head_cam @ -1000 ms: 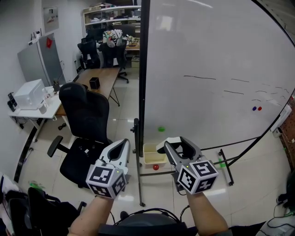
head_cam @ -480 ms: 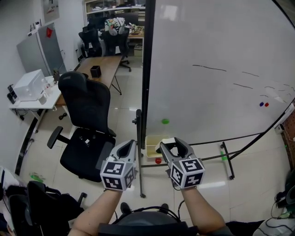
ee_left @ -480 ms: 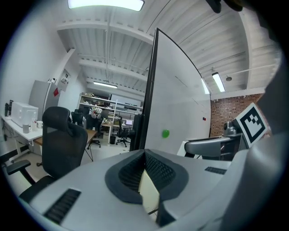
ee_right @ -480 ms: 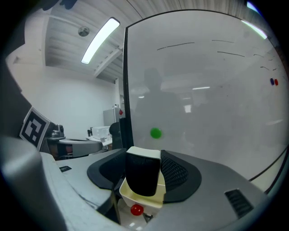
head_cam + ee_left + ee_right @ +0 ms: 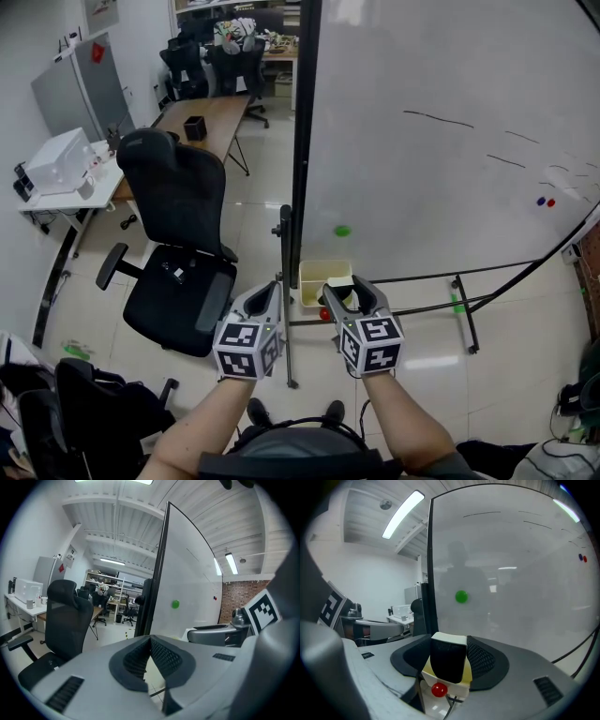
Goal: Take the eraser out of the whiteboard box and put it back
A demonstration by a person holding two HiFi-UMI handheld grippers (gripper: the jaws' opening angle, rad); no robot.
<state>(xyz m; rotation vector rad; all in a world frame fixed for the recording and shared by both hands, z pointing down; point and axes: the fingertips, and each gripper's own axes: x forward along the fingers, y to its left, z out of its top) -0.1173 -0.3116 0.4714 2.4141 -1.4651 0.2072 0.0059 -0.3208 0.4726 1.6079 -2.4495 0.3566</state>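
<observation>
At lower centre of the head view, eraser point(image 5: 448, 663): black felt, white back, upright between pads of right gripper point(image 5: 347, 292), near whiteboard box point(image 5: 314, 281), not in it
right gripper: jaws wide, clamped on eraser
left gripper point(image 5: 266, 291): jaws pressed together, empty, just left of the right one
whiteboard box: cream, open top, red magnet point(image 5: 438, 690) on front
step: likely returning eraser
do well: keep it upright, centre over opening, lower straight, clear rim, release once seated
</observation>
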